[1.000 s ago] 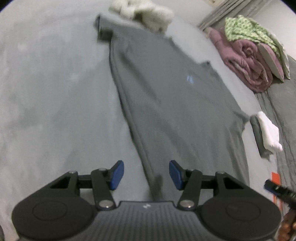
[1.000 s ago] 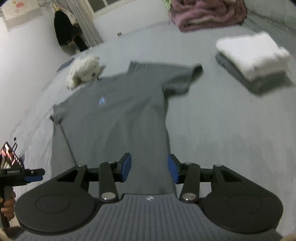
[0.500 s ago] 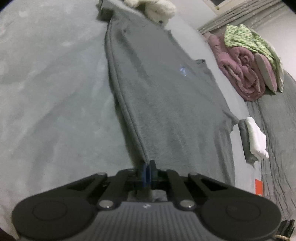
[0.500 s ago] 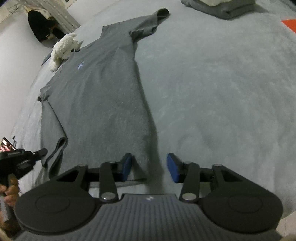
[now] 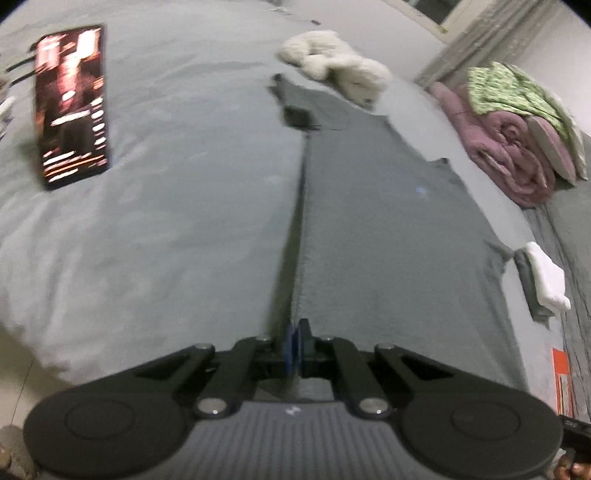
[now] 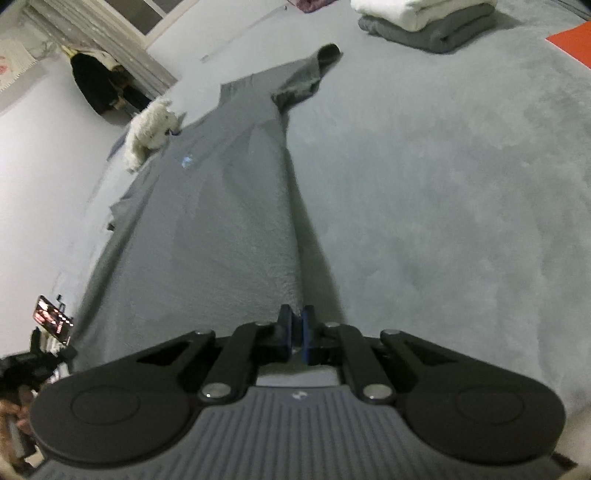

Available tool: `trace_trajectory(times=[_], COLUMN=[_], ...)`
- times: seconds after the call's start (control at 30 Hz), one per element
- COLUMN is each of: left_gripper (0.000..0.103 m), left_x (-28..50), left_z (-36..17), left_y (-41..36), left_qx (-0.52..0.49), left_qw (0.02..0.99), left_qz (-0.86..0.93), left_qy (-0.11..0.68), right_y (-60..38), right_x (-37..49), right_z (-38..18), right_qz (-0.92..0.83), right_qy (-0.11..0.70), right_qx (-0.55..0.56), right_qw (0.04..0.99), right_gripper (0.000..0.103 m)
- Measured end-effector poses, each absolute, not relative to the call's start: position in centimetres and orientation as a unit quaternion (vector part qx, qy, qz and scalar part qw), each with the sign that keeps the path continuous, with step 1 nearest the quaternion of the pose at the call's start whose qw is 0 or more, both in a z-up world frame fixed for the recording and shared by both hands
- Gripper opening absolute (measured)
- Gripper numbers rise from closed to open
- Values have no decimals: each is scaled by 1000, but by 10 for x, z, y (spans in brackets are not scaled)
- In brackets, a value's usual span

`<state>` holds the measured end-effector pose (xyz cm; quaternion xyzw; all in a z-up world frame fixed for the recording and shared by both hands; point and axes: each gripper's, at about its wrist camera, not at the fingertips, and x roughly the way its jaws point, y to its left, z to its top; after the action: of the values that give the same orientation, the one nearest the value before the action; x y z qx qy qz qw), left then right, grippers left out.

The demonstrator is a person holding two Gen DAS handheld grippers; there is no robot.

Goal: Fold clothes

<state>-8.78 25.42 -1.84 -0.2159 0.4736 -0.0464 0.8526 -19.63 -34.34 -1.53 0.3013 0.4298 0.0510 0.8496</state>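
With both bottom corners of the grey T-shirt (image 5: 388,229) pinched, the fold appeared to be at its opening step: hem seized, cloth not yet carried over. The shirt lay spread flat on the grey bedcover (image 5: 177,206), collar end far from the person, near a white plush toy (image 5: 334,72); its near hem reached both tools. The left gripper (image 5: 294,341) had its blue pads (image 5: 289,343) pressed together on the shirt's left hem corner, and the side seam ran taut and straight from the pads toward the far sleeve. The right gripper (image 6: 295,332) was clamped on the right hem corner, a sliver of cloth visible between its pads (image 6: 307,334), with the right edge stretching up to the other sleeve (image 6: 306,77). A stack of folded laundry (image 6: 428,20), white on grey, sat well apart on the right side of the bed; a rolled pink quilt (image 5: 509,147) lay beyond it; a lit phone (image 5: 72,107) rested on the cover at left. Judgement: next move would call for lifting both corners evenly and carrying the hem toward the shoulders, keeping tension equal so the edges land square. Risk noted: uneven pull could skew the cloth, and the plush toy touching the collar might catch the arriving hem.
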Motion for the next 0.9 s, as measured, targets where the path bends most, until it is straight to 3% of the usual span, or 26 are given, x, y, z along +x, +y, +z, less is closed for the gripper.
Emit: trace_trajectory(times=[0.33, 0.67, 0.73, 0.77, 0.8, 0.83, 0.87, 0.9], left_gripper=[2, 7, 11, 25, 33, 40, 41, 41], left_x=[-84, -76, -74, -74, -73, -72, -72, -70], left_z=[-4, -55, -50, -46, -42, -38, -34, -30], left_y=[266, 251, 252, 253, 253, 253, 253, 252], left_qx=[-227, -151, -146, -138, -130, -118, -105, -99], left_qw=[846, 821, 823, 826, 831, 838, 848, 854], left_qz=[-54, -26, -27, -22, -15, -8, -3, 0], left_qy=[479, 550, 548, 546, 541, 532, 520, 511], right_y=[-344, -340, -340, -340, -340, -340, -340, -341], right_x=[-212, -197, -193, -191, -189, -188, -186, -184], right_z=[34, -37, -32, -29, -26, -23, -22, -21], right_qz=[50, 13, 12, 12, 11, 11, 10, 9], right_qy=[405, 511, 512, 512, 512, 508, 502, 496], right_qx=[271, 239, 231, 226, 222, 216, 214, 212], right_qw=[871, 826, 827, 829, 830, 834, 838, 842], right_gripper=[5, 7, 11, 16, 19, 28, 40, 42])
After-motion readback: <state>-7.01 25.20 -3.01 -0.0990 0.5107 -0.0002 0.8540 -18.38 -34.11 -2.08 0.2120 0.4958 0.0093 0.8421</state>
